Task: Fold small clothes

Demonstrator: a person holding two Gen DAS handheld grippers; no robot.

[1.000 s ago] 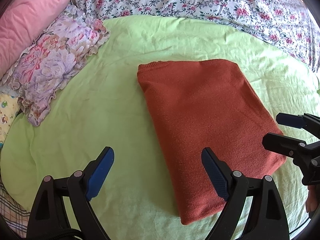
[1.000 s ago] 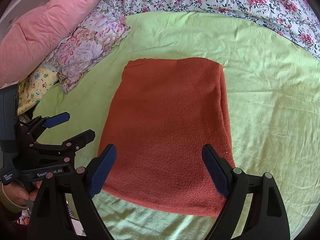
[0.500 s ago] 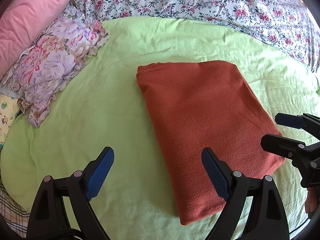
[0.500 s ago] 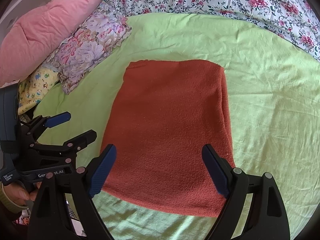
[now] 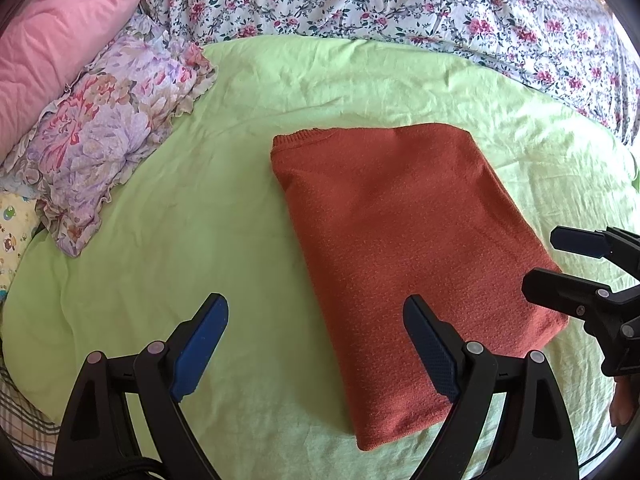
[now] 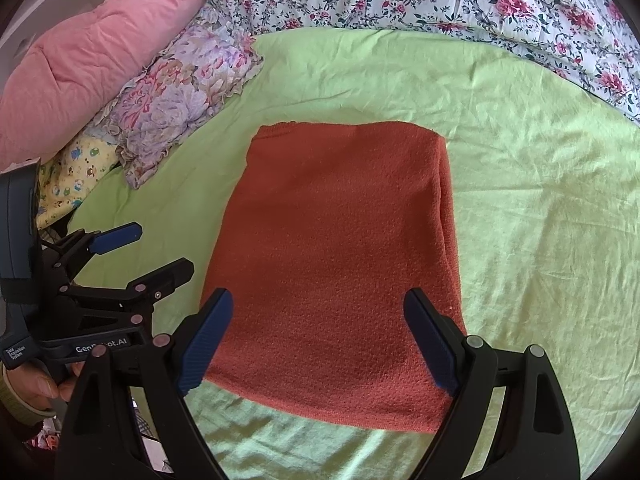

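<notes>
Folded rust knit [image 5: 404, 240] flat on green sheet [image 5: 168, 248], near sheet centre, edges squared (ribbed hem at far left corner). Left gripper [image 5: 316, 344] above sheet at knit's left near edge, fingers spread wide, holding nothing. Right gripper [image 6: 320, 340] above knit's near edge, fingers likewise spread, holding nothing. Neither touching knit. Floral pillow [image 5: 108, 136] and pink pillow [image 5: 60, 36] at far left; flowered quilt [image 5: 400, 4] beyond sheet.
</notes>
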